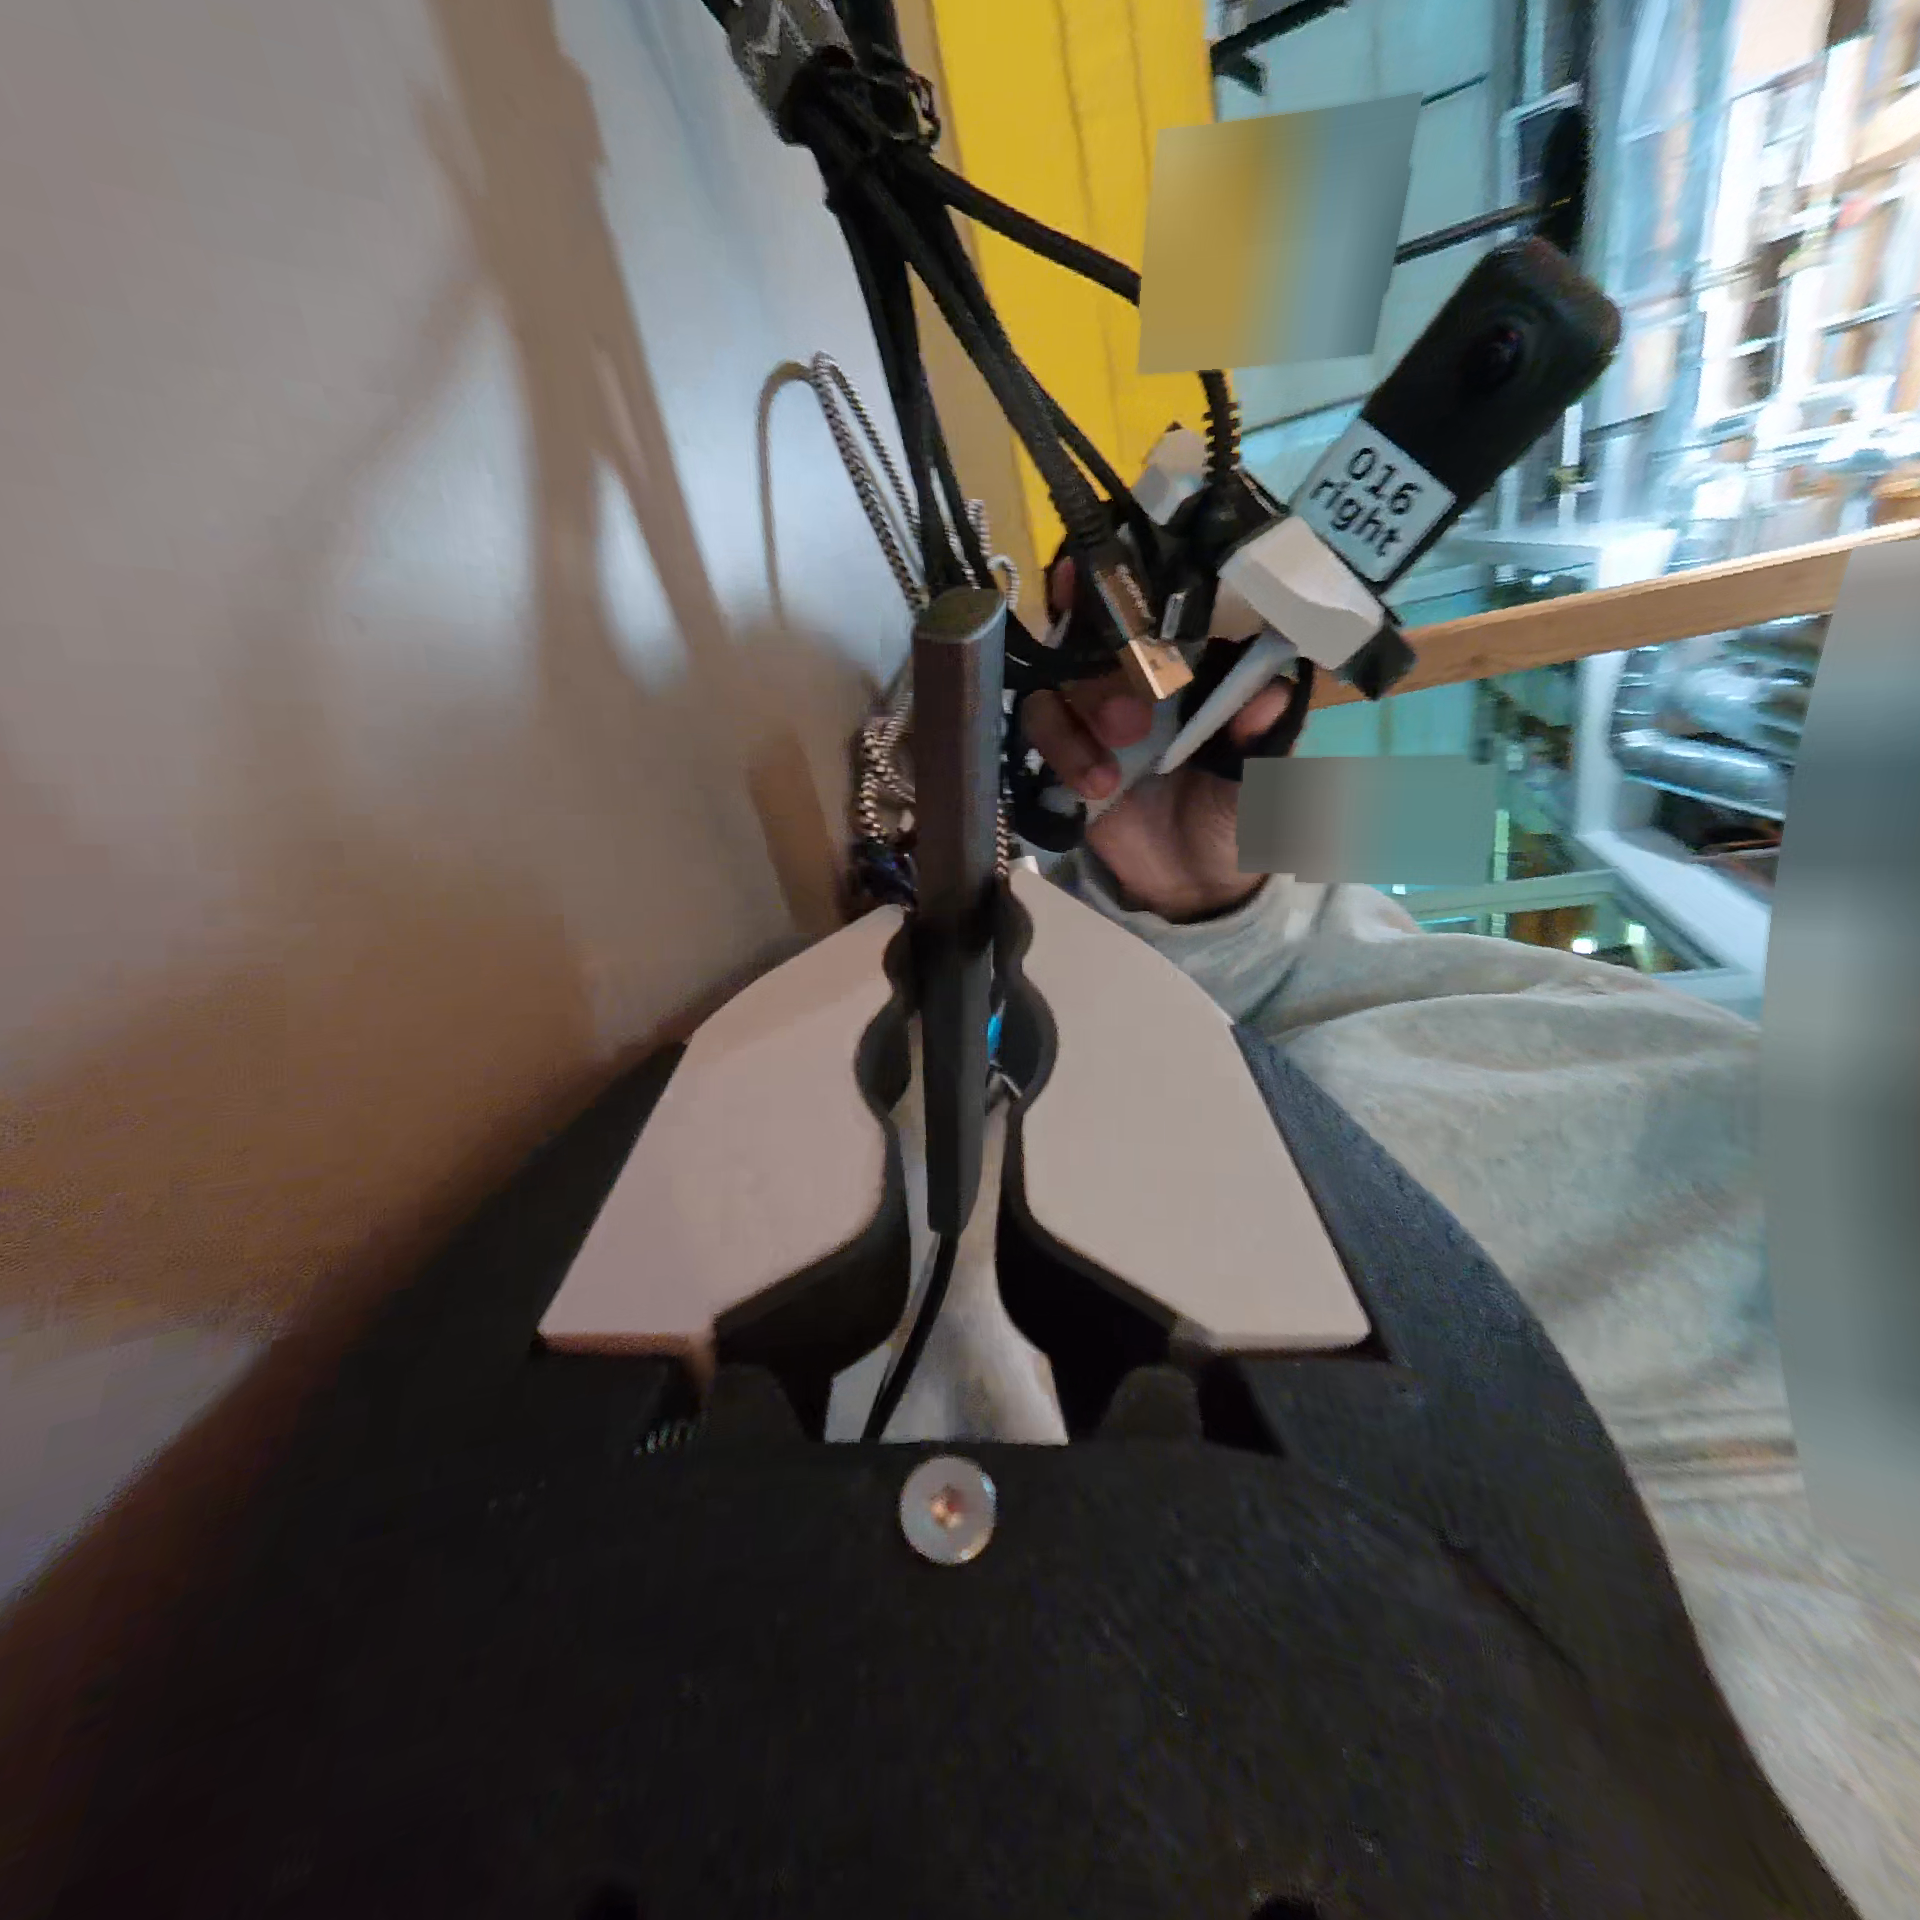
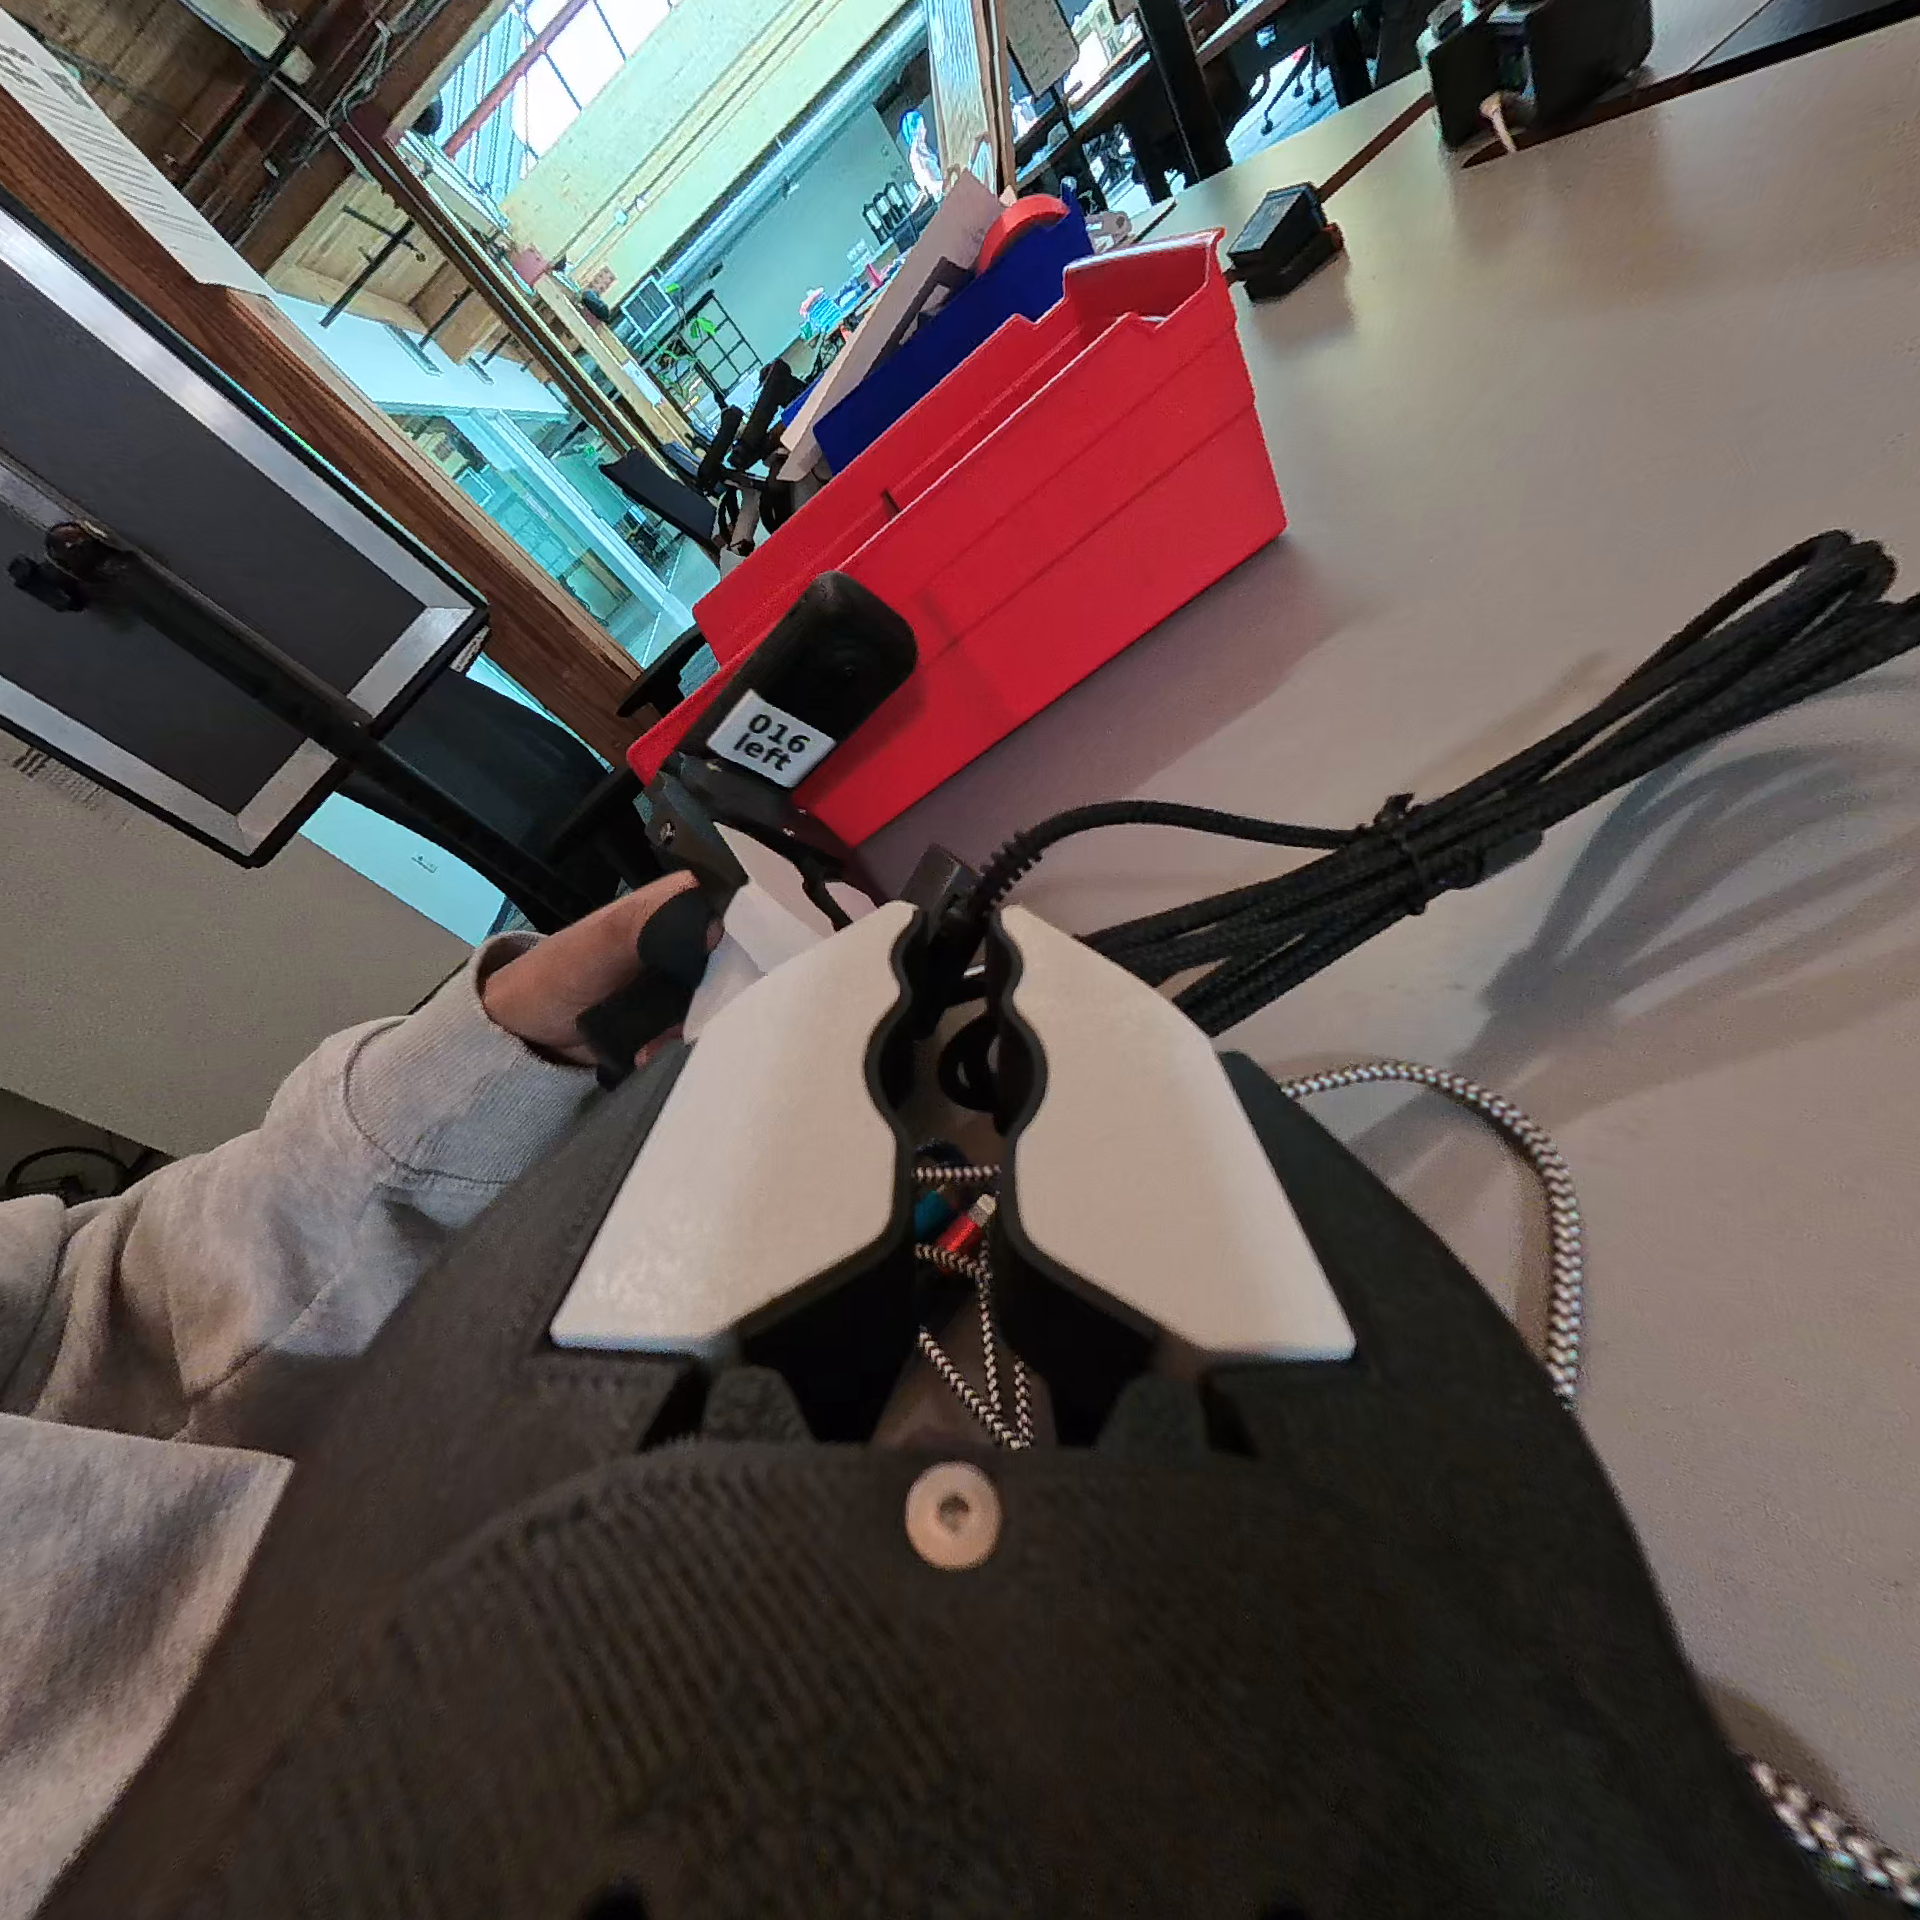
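Note:
My left gripper (image 1: 956, 920) is shut on a slim grey metal adapter (image 1: 958, 748) that stands up between its fingers, with a thin black lead (image 1: 914, 1340) running back from it. Just beyond, a hand holds my right gripper (image 1: 1195, 717) among black braided cables (image 1: 997, 343), with a gold-tipped USB plug (image 1: 1155, 663) close to the adapter's top. In the right wrist view my right gripper (image 2: 956, 925) is shut on the black plug end (image 2: 940, 878) of a tied black braided cable bundle (image 2: 1507, 821) lying on the table. The left gripper's camera (image 2: 831, 655) is to the left.
A black-and-white braided cable (image 2: 1538, 1153) loops on the pale table (image 2: 1610, 416), also seen in the left wrist view (image 1: 873, 457). A red bin (image 2: 1039, 540) and a blue bin (image 2: 935, 364) stand behind. A small black box (image 2: 1278, 244) is farther back. A monitor (image 2: 208, 582) is at left.

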Demonstrator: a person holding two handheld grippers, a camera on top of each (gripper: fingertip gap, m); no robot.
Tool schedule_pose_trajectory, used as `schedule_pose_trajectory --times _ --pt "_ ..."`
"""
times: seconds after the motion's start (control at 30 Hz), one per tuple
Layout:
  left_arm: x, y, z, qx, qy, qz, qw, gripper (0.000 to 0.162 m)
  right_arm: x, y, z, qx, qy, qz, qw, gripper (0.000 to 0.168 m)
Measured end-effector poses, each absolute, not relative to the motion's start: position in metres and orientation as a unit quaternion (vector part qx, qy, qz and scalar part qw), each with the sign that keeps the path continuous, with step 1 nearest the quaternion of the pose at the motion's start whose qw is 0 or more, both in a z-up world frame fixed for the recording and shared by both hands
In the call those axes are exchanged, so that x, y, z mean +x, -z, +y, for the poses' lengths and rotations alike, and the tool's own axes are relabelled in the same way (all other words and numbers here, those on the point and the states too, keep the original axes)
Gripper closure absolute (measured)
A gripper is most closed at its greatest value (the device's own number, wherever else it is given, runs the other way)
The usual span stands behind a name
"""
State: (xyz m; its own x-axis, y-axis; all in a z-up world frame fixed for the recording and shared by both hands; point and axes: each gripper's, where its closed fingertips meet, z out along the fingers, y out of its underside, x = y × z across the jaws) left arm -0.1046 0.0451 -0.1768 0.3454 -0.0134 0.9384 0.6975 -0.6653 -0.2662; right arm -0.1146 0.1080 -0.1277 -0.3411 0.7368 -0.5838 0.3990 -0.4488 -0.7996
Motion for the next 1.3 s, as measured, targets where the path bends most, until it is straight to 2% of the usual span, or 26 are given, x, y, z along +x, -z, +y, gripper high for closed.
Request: schedule_pose_trajectory --times 0.1,0.43,1.07,1.3 --pt "-0.101 0.172 0.046 -0.732 0.545 -0.22 0.345 0.151 -0.114 0.129 0.106 -0.557 -0.639 -0.514 0.127 0.157" --pt "-0.092 0.138 0.064 -0.68 0.555 -0.164 0.45 0.151 -0.112 0.135 0.091 -0.549 -0.613 -0.554 0.126 0.158" --pt "-0.095 0.141 0.073 -0.656 0.556 -0.191 0.473 0.152 -0.11 0.14 0.077 -0.542 -0.609 -0.57 0.098 0.157" --pt "-0.096 0.137 0.076 -0.621 0.58 -0.211 0.484 0.152 -0.111 0.132 0.084 -0.554 -0.669 -0.494 0.041 0.159"
